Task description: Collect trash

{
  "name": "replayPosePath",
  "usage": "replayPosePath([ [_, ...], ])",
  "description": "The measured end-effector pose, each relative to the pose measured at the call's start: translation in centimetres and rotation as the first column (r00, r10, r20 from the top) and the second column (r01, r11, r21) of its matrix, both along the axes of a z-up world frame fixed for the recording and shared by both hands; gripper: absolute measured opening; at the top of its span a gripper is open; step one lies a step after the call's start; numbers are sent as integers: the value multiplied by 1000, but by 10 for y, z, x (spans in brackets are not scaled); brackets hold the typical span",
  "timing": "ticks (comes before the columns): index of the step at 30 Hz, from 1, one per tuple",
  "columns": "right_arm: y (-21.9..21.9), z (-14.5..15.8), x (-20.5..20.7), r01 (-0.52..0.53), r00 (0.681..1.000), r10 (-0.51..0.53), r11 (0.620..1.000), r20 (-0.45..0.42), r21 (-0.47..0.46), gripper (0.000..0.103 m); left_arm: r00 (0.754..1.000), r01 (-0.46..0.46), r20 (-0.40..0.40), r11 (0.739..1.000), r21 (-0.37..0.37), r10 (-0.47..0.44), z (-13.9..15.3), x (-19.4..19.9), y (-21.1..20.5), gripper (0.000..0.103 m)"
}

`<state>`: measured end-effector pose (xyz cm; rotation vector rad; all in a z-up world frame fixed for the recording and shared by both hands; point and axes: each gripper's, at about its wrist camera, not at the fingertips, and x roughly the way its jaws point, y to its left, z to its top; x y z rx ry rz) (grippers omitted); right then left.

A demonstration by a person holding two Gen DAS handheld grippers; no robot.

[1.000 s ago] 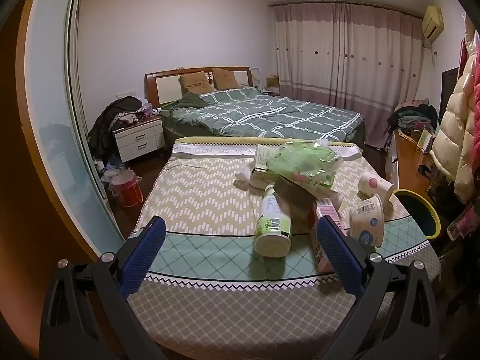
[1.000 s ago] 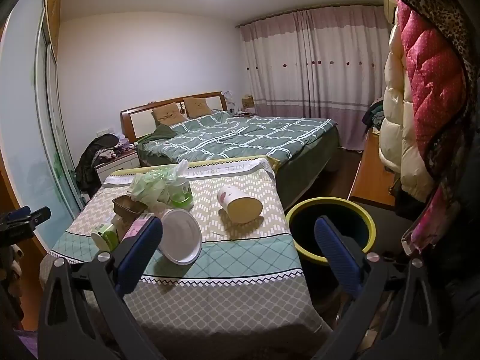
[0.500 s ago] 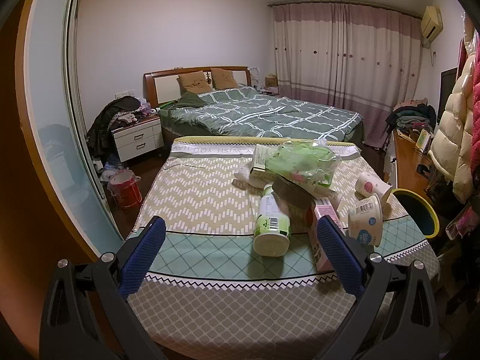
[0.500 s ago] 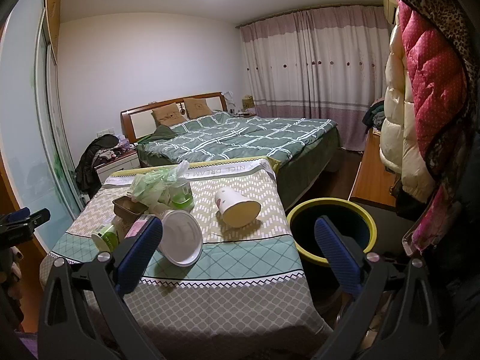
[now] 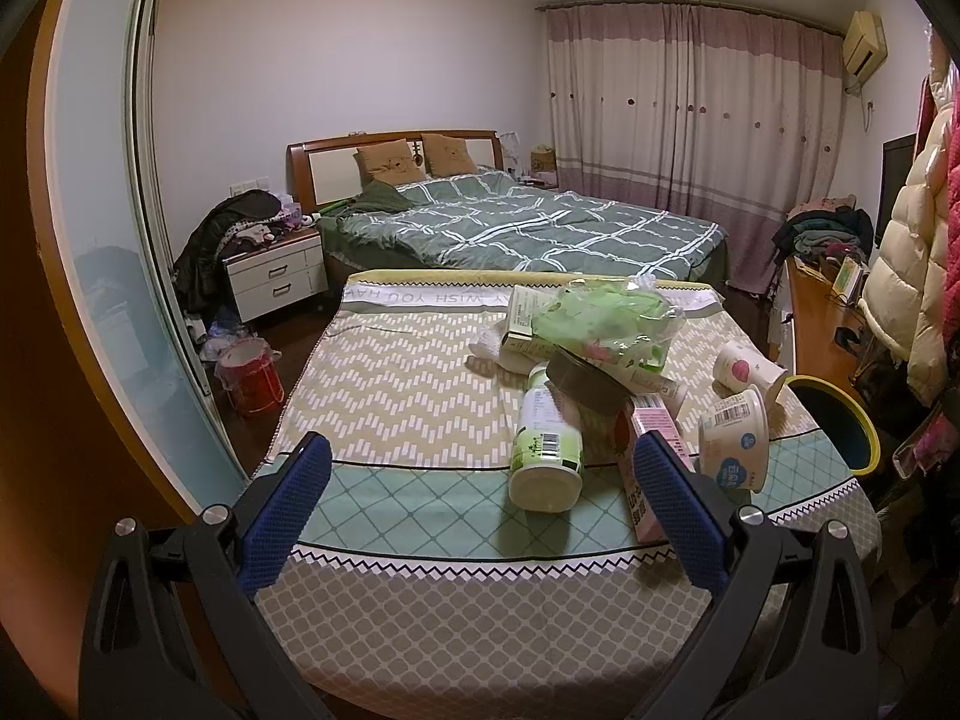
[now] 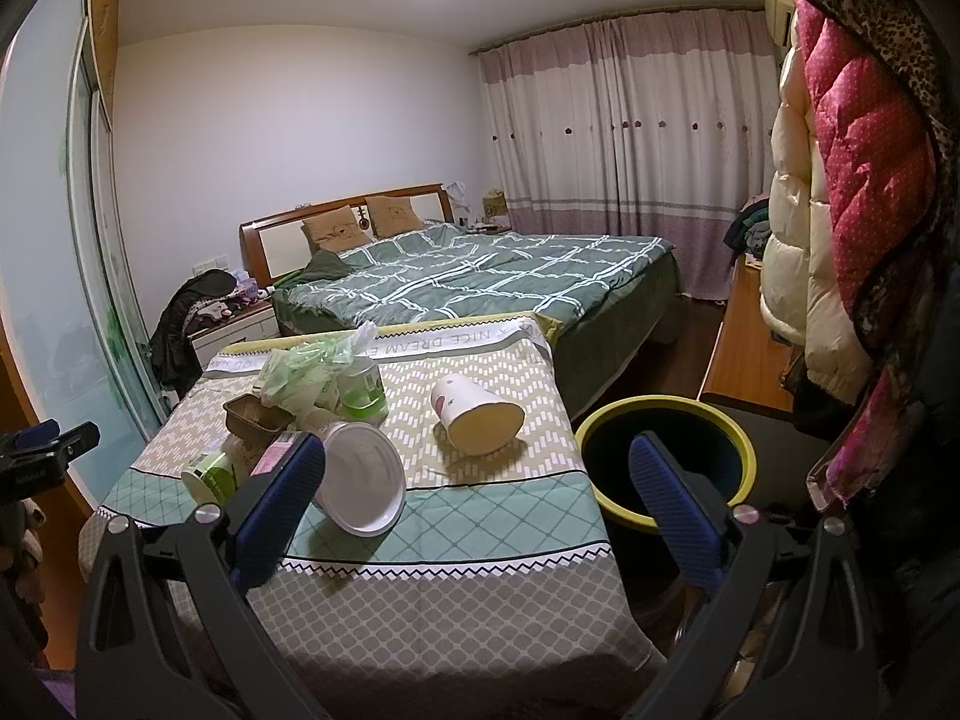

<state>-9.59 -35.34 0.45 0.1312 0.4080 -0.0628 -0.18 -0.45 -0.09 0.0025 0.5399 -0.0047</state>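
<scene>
Only R wrist view shows bin (image 6: pixel 669 414) interior.

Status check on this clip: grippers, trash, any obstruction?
Left gripper open, empty. Right gripper open, empty. Trash on table: cups, bottle, bag; bin beside it. No obstruction seen.

The pink carton (image 5: pixel 645 468) sits half behind the near blue pad — its print too small to read.

tablecloth (image 6: pixel 456 348): "NICE DREAM" on far band; left view, upside down: "WISH YOU HA"
</scene>
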Motion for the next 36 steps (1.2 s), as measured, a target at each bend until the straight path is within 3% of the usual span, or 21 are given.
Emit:
replayPosePath([
  [36, -3, -6, 6, -1, 1000, 1, 1000, -8, 10, 97, 1000, 5, -15, 1000, 3, -5, -8, 7, -2, 99],
])
